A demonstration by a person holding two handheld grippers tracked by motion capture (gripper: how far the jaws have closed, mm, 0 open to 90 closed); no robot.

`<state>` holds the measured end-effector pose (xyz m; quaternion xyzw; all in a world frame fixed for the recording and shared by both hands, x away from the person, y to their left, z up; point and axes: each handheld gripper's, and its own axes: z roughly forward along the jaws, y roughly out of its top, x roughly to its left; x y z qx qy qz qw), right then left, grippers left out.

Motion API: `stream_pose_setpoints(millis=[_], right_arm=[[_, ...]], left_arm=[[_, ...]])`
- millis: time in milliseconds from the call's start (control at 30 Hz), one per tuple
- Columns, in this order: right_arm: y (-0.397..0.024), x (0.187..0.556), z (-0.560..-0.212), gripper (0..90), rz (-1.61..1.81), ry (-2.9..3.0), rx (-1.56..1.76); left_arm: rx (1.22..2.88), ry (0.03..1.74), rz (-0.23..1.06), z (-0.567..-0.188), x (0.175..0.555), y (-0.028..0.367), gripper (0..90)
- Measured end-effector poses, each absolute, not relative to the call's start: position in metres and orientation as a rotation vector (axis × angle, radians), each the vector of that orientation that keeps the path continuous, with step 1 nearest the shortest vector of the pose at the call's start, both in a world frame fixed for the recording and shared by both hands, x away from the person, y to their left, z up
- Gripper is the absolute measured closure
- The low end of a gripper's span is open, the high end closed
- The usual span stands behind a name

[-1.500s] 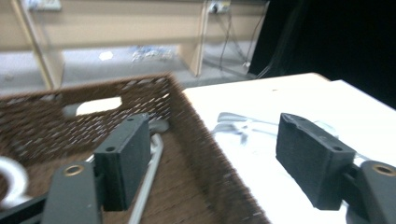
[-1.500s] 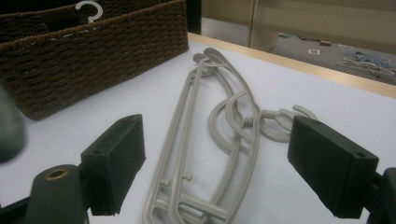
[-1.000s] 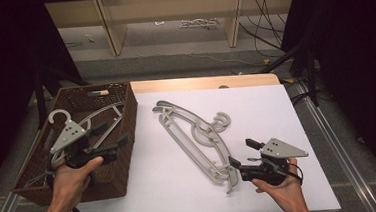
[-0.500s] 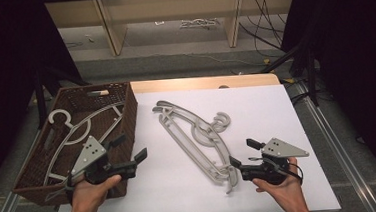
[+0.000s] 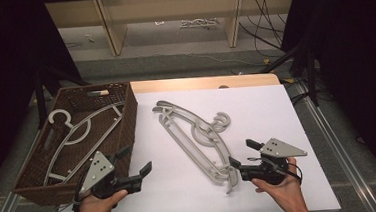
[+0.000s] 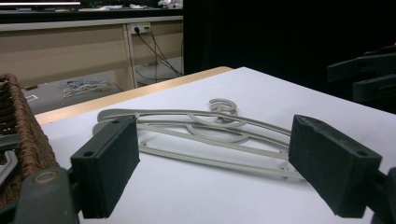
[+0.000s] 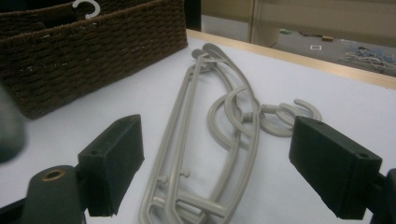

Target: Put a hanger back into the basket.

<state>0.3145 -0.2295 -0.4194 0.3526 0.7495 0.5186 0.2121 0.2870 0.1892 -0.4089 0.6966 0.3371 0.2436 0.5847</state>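
Two grey plastic hangers (image 5: 198, 133) lie stacked on the white table (image 5: 276, 110), running from far left to near right. A third grey hanger (image 5: 83, 126) lies inside the brown wicker basket (image 5: 129, 115) at the left. My left gripper (image 5: 134, 160) is open and empty just right of the basket's near corner, aimed at the hangers (image 6: 210, 135). At the stack's near end, my right gripper (image 5: 243, 152) is also open and empty. The hangers (image 7: 210, 126) lie between its jaws but farther out, untouched.
The basket's wall (image 6: 23, 140) stands close at the left gripper's left side. In the right gripper view the basket (image 7: 93, 46) stands beyond the hangers, with the third hanger's hook (image 7: 86, 7) showing over its rim. Shelving and cables lie on the floor past the table's far edge.
My left gripper let go of the hanger into the basket, then moved right and nearer, out over the white table, open. The right gripper has stayed in place.
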Motion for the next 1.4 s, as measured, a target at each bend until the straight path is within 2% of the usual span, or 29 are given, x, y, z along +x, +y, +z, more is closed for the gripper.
stream_pose_setpoints(millis=[233,600,1000,1400], right_arm=[[-0.225,0.321,-0.424,20.3,1.373,2.113,1.0],[-0.208,0.357,-0.437,26.4,1.162,2.268,1.027],[-0.201,0.404,-0.454,36.1,0.99,2.341,1.115],[-0.189,0.426,-0.464,49.7,0.884,2.405,1.127]], left_arm=[[1.63,0.767,0.575,-0.417,0.28,0.189,15.8],[1.63,0.792,0.599,-0.418,0.278,0.193,16.1],[1.637,0.78,0.595,-0.419,0.277,0.191,16.0],[1.623,0.786,0.59,-0.418,0.276,0.192,16.1]])
